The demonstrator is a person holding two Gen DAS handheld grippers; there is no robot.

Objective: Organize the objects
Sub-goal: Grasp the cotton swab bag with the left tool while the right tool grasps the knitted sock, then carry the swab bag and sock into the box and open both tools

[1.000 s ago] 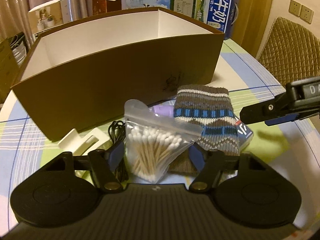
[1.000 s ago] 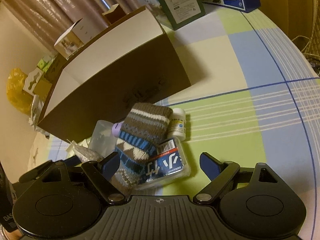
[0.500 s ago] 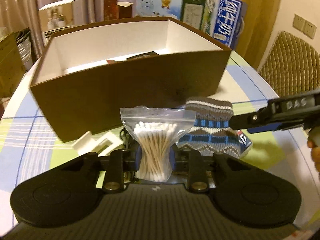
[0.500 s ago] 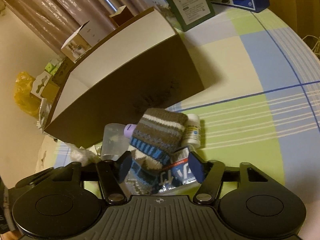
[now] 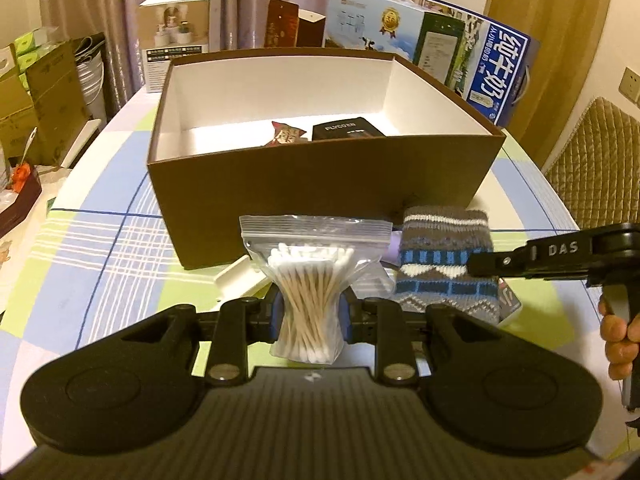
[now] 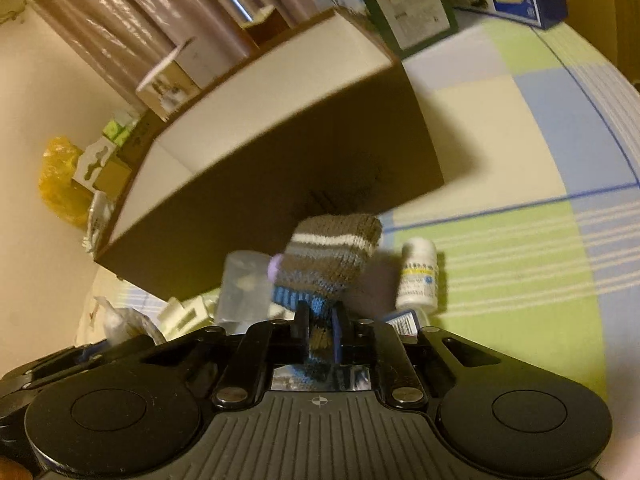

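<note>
Swabs come first, low in the middle of the left view. My left gripper [image 5: 312, 312] is squeezed tight on the bag of cotton swabs [image 5: 310, 292]. A second ago its fingers were wide open around the bag on the table. Now they pinch it at the waist and it is lifted. The bag stands upright, its long way running up and down, with the zip edge at the top and the sticks bunched like a bundle.

My right gripper [image 6: 320, 330] has changed too. It was open over the pile, and now it is clamped on the knitted sock [image 6: 332, 256]. In the right view the sock sticks up and away from me, its long way pointing toward the box, with the striped cuff at the far end. It looks blurry, so I think it is moving.

Both tools now hold something, so I think the next job is to carry each thing over the wall and drop it in.

Beside the sock, on the green check cloth, a small white bottle [image 6: 418, 276] stands at the middle right of the right view.

Further back, in the middle of the left view, is the brown box [image 5: 320, 172]. It is open on top, and a black packet [image 5: 346, 130] already lies inside near the far wall.
</note>
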